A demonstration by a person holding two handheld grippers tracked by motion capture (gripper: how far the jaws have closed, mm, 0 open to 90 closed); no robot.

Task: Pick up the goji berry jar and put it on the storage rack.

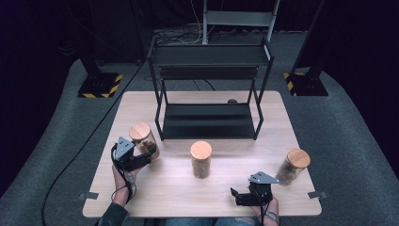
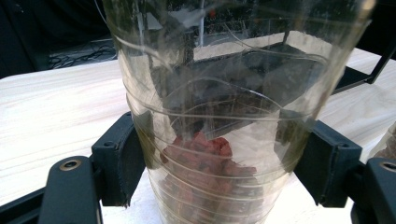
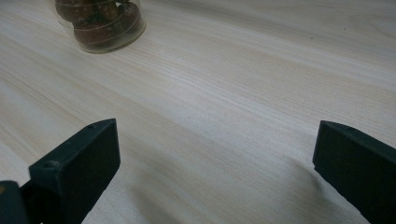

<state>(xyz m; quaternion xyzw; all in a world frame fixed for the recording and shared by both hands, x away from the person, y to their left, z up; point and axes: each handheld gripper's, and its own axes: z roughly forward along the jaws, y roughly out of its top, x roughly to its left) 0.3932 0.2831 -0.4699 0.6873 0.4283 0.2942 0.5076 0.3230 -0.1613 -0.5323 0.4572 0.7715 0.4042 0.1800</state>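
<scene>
A clear jar (image 2: 219, 140) with reddish pieces, near the table's (image 1: 226, 197) left edge, is clamped between the pads of the left gripper (image 2: 219, 168). The right gripper (image 3: 215, 163), near the front edge, is spread wide over bare wood, nothing held.

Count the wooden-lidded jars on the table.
3: the left jar clamped in the left gripper, the middle jar in front of the black shelf, the right jar near the right gripper. None seems hidden.
</scene>
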